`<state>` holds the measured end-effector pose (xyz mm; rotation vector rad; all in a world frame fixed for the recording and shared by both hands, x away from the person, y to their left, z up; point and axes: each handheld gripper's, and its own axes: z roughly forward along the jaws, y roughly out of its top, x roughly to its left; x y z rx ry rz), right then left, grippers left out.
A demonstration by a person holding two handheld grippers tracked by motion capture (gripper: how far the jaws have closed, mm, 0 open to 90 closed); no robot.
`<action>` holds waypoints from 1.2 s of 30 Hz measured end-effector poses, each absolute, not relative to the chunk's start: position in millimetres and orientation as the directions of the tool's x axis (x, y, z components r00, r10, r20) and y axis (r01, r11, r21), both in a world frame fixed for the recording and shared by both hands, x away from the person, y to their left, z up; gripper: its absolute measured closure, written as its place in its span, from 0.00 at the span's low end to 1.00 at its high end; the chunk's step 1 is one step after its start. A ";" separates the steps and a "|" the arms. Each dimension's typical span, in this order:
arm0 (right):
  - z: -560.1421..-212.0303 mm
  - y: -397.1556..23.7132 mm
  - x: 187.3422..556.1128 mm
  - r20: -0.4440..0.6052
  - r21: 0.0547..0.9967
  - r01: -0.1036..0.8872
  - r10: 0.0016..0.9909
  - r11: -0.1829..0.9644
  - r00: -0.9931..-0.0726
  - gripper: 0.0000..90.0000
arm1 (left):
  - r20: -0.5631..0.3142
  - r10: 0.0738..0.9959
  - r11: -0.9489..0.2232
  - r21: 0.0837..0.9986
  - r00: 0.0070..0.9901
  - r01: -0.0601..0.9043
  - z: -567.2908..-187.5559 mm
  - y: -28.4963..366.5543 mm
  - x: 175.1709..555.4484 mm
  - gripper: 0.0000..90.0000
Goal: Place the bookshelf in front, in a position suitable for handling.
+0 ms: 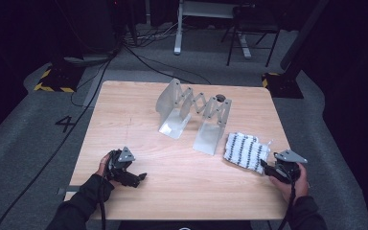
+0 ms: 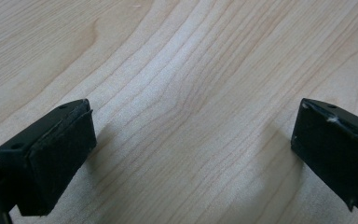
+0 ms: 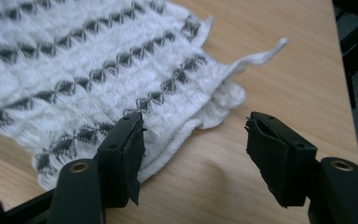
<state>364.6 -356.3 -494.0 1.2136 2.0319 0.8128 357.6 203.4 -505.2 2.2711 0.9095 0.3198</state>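
High view: table w/ a folding metal rack standing near its centre-back, stretched open on its scissor links. A white cloth w/ dark stripes lies flat at the table's right side, just beside the rack's nearer plate. Right gripper sits at the cloth's near-right corner; left gripper rests low over bare wood at the near-left, well apart from cloth and rack.

Left gripper view: jaws stand wide apart, nothing between them; wood grain of the table lies underneath (the pads look close to the surface, contact not clear).

Right gripper view: jaws apart, not clamped. The cloth lies in front; its folded edge sits by the left-hand pad, partly overlapped by it in the picture, while the other pad stands over bare table. A loose hem tab points off toward the table edge.

Progress (judgement): early stage. The approach to the cloth's corner appears done; closing on the edge, lifting, and whatever handling follows — prob. draping it on the rack — are all left. Nothing hangs on the rack yet.
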 end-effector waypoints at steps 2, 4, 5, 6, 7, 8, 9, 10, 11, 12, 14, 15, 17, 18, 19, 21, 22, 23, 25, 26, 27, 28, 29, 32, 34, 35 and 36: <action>-492.5 -357.7 363.8 -0.193 0.778 0.502 0.904 0.378 -0.381 0.41 | -0.020 0.685 -0.538 0.661 0.729 0.523 -505.3 203.3 357.9 0.00; -490.5 -359.1 362.7 -0.181 0.796 0.481 0.903 0.367 -0.389 0.41 | -0.019 0.685 -0.538 0.661 0.728 0.523 -505.2 203.3 357.8 0.00; -490.5 -359.1 362.7 -0.181 0.796 0.481 0.903 0.367 -0.389 0.41 | -0.016 0.684 -0.540 0.660 0.730 0.521 -505.2 203.5 357.9 0.00; -489.9 -359.2 362.9 -0.185 0.798 0.477 0.903 0.369 -0.389 0.41 | -0.016 0.682 -0.542 0.661 0.731 0.519 -505.2 203.8 357.7 0.00; -489.3 -358.6 363.1 -0.177 0.801 0.476 0.903 0.363 -0.391 0.41 | -0.018 0.685 -0.539 0.660 0.728 0.524 -505.1 203.8 356.6 0.00; -488.9 -357.5 362.9 -0.169 0.805 0.474 0.904 0.357 -0.393 0.41 | -0.016 0.684 -0.540 0.661 0.729 0.521 -505.1 204.1 356.5 0.00; -488.5 -356.6 363.4 -0.172 0.806 0.470 0.901 0.361 -0.398 0.41 | -0.014 0.683 -0.542 0.661 0.730 0.519 -505.0 204.3 356.4 0.00; -488.0 -355.2 363.6 -0.171 0.806 0.468 0.900 0.361 -0.401 0.41 | -0.009 0.682 -0.545 0.661 0.731 0.517 -504.9 204.5 356.4 0.00; -487.5 -354.1 363.9 -0.168 0.811 0.461 0.898 0.361 -0.408 0.41 | -0.015 0.685 -0.540 0.661 0.729 0.521 -505.1 204.2 355.8 0.00; -486.9 -352.8 364.3 -0.166 0.814 0.455 0.895 0.361 -0.414 0.41 | -0.015 0.685 -0.540 0.661 0.728 0.522 -505.0 204.4 355.2 0.00; -484.6 -349.6 367.3 -0.161 0.814 0.455 0.894 0.360 -0.419 0.41 | -0.015 0.685 -0.540 0.661 0.729 0.521 -505.0 204.5 354.4 0.00; -483.6 -348.7 368.2 -0.159 0.818 0.449 0.892 0.359 -0.423 0.41 | -0.017 0.682 -0.542 0.660 0.731 0.521 -505.0 204.6 354.7 0.01; -481.0 -346.2 372.0 -0.147 0.825 0.445 0.893 0.348 -0.424 0.42 | -0.018 0.682 -0.542 0.659 0.731 0.521 -505.0 204.7 354.9 0.00; -480.0 -344.9 374.5 -0.134 0.829 0.447 0.894 0.337 -0.427 0.42 | -0.018 0.683 -0.542 0.658 0.730 0.523 -505.0 204.6 355.0 0.00; -479.2 -343.4 377.1 -0.130 0.832 0.444 0.895 0.332 -0.427 0.42 | -0.018 0.687 -0.537 0.661 0.727 0.524 -505.3 203.8 355.2 0.00; -479.2 -340.5 383.8 -0.114 0.830 0.452 0.894 0.325 -0.433 0.42 | -0.014 0.687 -0.542 0.655 0.726 0.526 -504.4 202.4 355.7 0.00; -480.3 -339.0 387.2 -0.105 0.832 0.454 0.894 0.319 -0.435 0.43 | -0.017 0.685 -0.544 0.652 0.728 0.528 -504.1 201.7 356.5 0.00; -482.0 -337.3 390.2 -0.096 0.830 0.460 0.893 0.316 -0.440 0.43 | -0.015 0.685 -0.547 0.650 0.728 0.528 -503.5 201.5 357.6 0.01; -486.6 -333.0 395.4 -0.089 0.817 0.477 0.889 0.323 -0.450 0.43 | -0.015 0.702 -0.534 0.650 0.712 0.540 -500.1 199.9 360.3 0.07; -489.4 -330.5 397.5 -0.090 0.810 0.485 0.887 0.329 -0.452 0.43 | -0.024 0.702 -0.529 0.652 0.712 0.543 -498.8 199.2 362.1 0.15; -491.0 -328.6 398.5 -0.092 0.805 0.490 0.886 0.335 -0.455 0.43 | -0.025 0.706 -0.525 0.653 0.708 0.546 -498.3 197.6 364.0 0.20; -492.5 -327.2 399.2 -0.087 0.804 0.492 0.885 0.334 -0.458 0.42 | -0.025 0.706 -0.525 0.653 0.708 0.546 -498.3 197.6 364.0 0.20; -492.5 -327.2 399.2 -0.087 0.804 0.492 0.885 0.334 -0.458 0.42 | -0.029 0.703 -0.525 0.653 0.711 0.546 -498.0 194.5 366.8 0.20; -499.8 -322.4 402.0 -0.081 0.791 0.507 0.879 0.344 -0.470 0.42 | 0.011 0.686 -0.549 0.665 0.728 0.507 -494.1 184.6 369.9 0.25; -500.7 -321.8 401.9 -0.084 0.786 0.510 0.878 0.349 -0.472 0.42 | -0.003 0.690 -0.514 0.701 0.723 0.494 -486.5 178.4 373.0 0.26; -501.4 -321.2 401.9 -0.085 0.786 0.510 0.878 0.349 -0.471 0.42 | -0.001 0.693 -0.498 0.722 0.721 0.479 -481.7 175.6 374.7 0.28; -501.3 -321.2 401.9 -0.086 0.786 0.509 0.877 0.351 -0.473 0.42 | -0.011 0.685 -0.482 0.743 0.729 0.464 -475.9 171.5 377.5 0.30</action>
